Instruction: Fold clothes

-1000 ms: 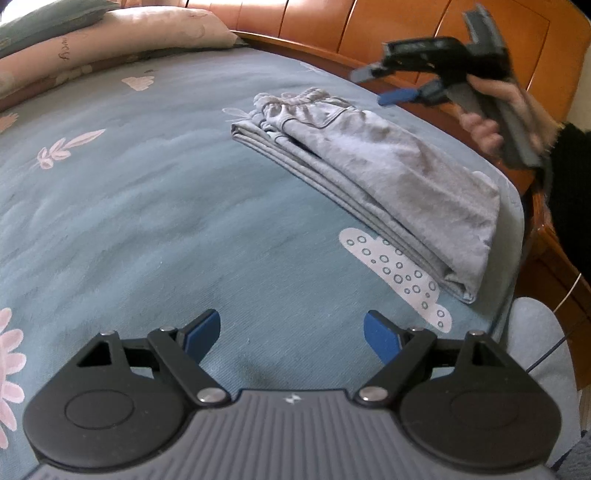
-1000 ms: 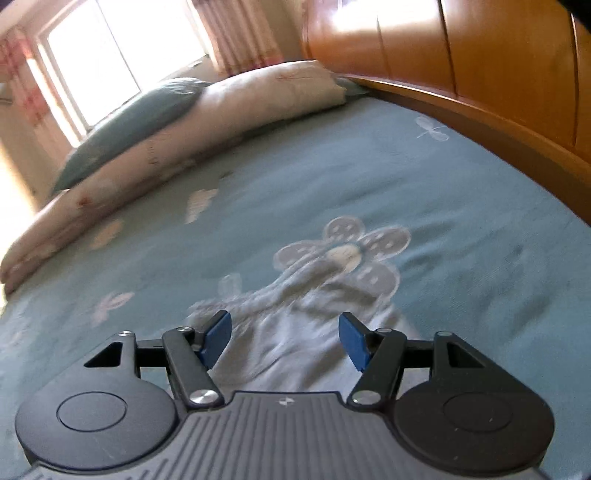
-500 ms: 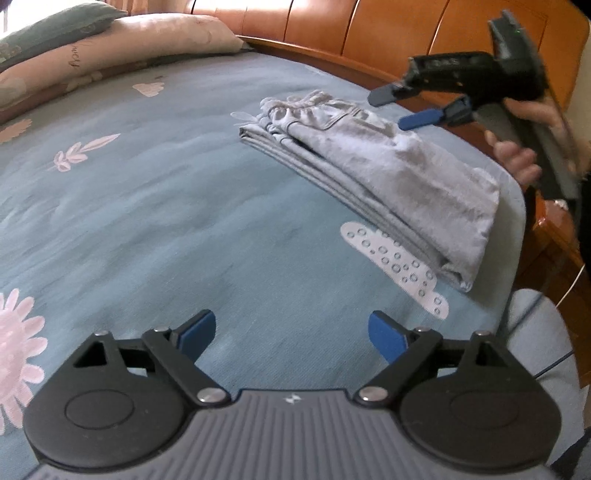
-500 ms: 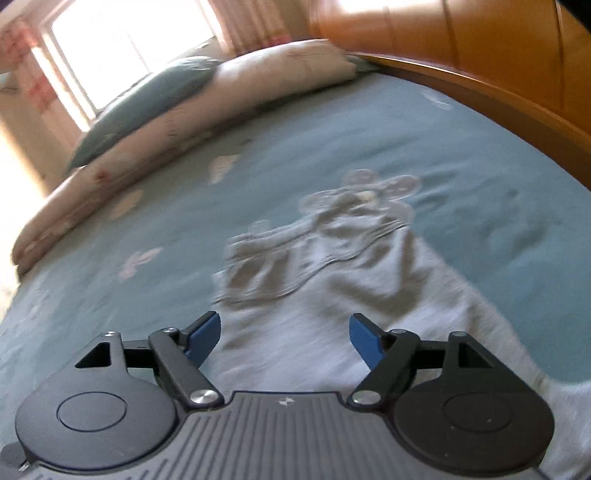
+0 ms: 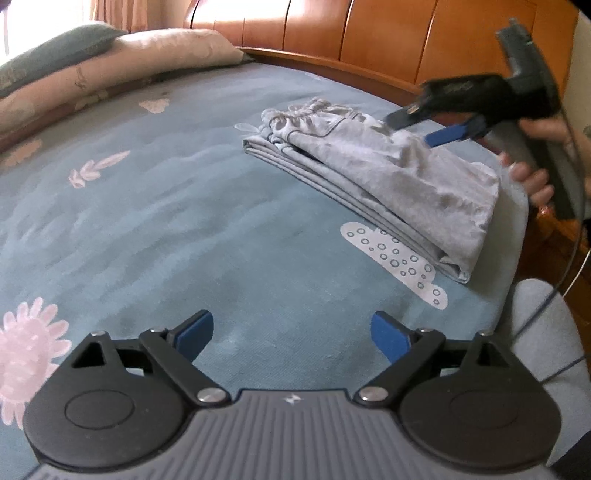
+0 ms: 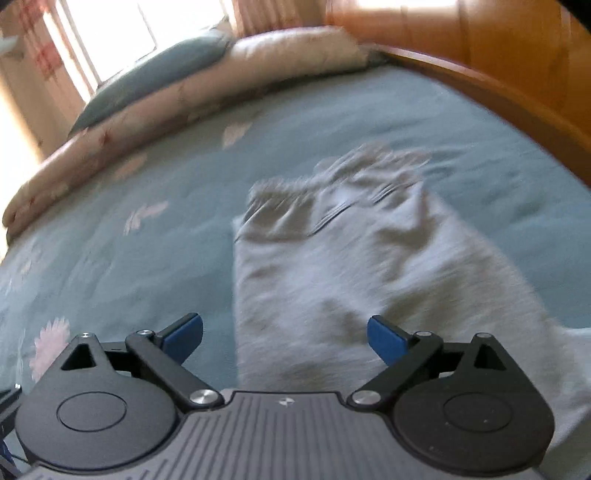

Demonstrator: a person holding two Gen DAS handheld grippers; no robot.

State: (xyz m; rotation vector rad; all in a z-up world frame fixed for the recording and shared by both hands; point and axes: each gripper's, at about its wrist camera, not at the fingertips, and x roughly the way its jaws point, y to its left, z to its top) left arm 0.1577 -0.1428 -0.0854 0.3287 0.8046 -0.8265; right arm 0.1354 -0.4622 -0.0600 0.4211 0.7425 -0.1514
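A pair of grey trousers (image 5: 384, 177) lies folded in layers on the blue-green bedspread (image 5: 166, 229), near the bed's right edge, waistband toward the headboard. It also shows blurred in the right wrist view (image 6: 351, 266). My left gripper (image 5: 291, 338) is open and empty, low over bare bedspread, well short of the trousers. My right gripper (image 6: 284, 334) is open and empty, held above the trousers' near end. It shows in the left wrist view (image 5: 424, 127), held by a hand over the trousers' far side.
A wooden headboard (image 5: 369, 40) runs along the back. Pillows (image 5: 122, 59) lie at the far left, near a bright window (image 6: 147, 33). The bed's right edge (image 5: 517, 236) drops off beside the trousers. A cable (image 5: 569, 266) hangs at the right.
My right gripper has pulled back and risen over the trousers, so more of them show in its view. My left gripper has shifted slightly. Both stay open.
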